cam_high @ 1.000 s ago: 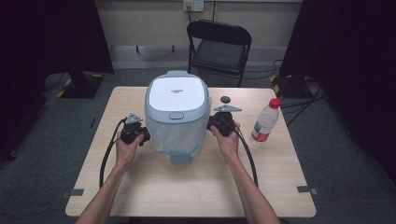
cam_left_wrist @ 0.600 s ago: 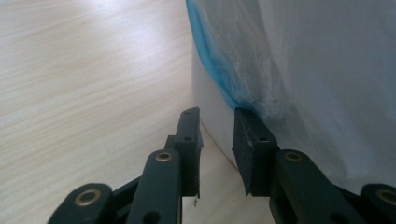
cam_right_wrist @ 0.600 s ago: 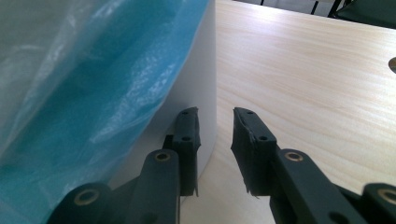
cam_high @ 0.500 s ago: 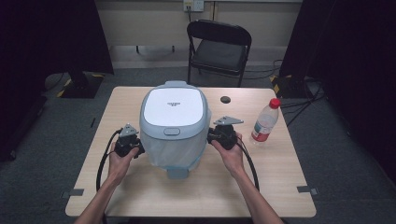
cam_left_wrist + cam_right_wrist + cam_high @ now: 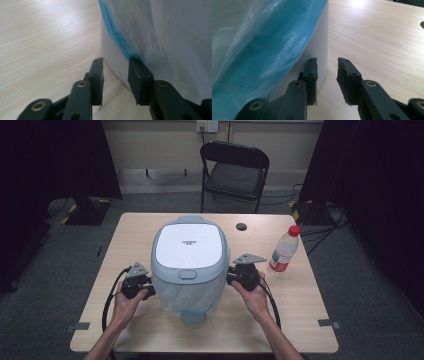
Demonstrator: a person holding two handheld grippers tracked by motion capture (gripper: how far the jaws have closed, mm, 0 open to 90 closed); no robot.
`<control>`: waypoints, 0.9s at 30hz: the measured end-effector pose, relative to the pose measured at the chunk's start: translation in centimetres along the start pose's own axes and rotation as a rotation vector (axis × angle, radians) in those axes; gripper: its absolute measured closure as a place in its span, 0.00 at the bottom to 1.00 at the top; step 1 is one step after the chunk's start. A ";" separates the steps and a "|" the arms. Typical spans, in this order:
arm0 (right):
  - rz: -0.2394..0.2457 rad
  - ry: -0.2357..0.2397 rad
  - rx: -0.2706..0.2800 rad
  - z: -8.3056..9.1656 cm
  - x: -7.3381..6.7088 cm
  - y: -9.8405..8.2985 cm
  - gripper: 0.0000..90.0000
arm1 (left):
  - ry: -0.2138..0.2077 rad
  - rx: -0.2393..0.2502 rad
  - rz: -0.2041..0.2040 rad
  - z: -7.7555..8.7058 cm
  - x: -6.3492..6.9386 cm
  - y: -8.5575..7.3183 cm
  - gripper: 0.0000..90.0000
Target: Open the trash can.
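A white lidded appliance (image 5: pixel 187 252), its lower body wrapped in clear and blue plastic film (image 5: pixel 262 37), stands mid-table. My left gripper (image 5: pixel 145 287) is at its left flank. In the left gripper view its jaws (image 5: pixel 116 66) have just been opening: they stand apart with nothing between them, one tip at the film's blue edge (image 5: pixel 125 47). My right gripper (image 5: pixel 234 277) is at the appliance's right flank. Its jaws (image 5: pixel 327 66) are open and empty, one alongside the white wall (image 5: pixel 318 50).
A clear bottle with a red cap (image 5: pixel 283 251) stands right of the right gripper. A small black disc (image 5: pixel 241 226) lies farther back. A black folding chair (image 5: pixel 235 170) stands beyond the wooden table (image 5: pixel 300 320).
The appliance has come toward the table's near edge. Both hands and grippers have drawn back with it along its sides.
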State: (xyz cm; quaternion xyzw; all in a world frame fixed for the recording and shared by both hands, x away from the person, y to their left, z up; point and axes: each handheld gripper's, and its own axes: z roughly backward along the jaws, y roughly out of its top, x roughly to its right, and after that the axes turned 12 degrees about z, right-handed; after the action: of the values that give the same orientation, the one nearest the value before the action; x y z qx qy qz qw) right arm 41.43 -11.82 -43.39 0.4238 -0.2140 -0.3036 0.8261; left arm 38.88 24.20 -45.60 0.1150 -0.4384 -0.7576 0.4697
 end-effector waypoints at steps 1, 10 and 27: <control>-0.003 0.003 -0.001 0.1 -0.1 0.0 0.77 | 0.001 -0.002 -0.003 0.1 0.0 0.0 0.73; -0.043 -0.041 -0.057 0.3 0.8 -0.6 0.40 | 0.043 -0.001 0.086 0.2 -1.2 -0.5 0.44; 0.012 0.122 0.069 10.0 -0.6 -0.9 0.47 | 0.163 -0.080 0.035 -1.1 -3.9 -2.3 0.34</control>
State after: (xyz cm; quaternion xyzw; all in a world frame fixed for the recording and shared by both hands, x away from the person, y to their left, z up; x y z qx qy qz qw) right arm 34.58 -17.49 -38.72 0.4685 -0.1760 -0.2646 0.8243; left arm 40.23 27.10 -48.95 0.1498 -0.3702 -0.7541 0.5214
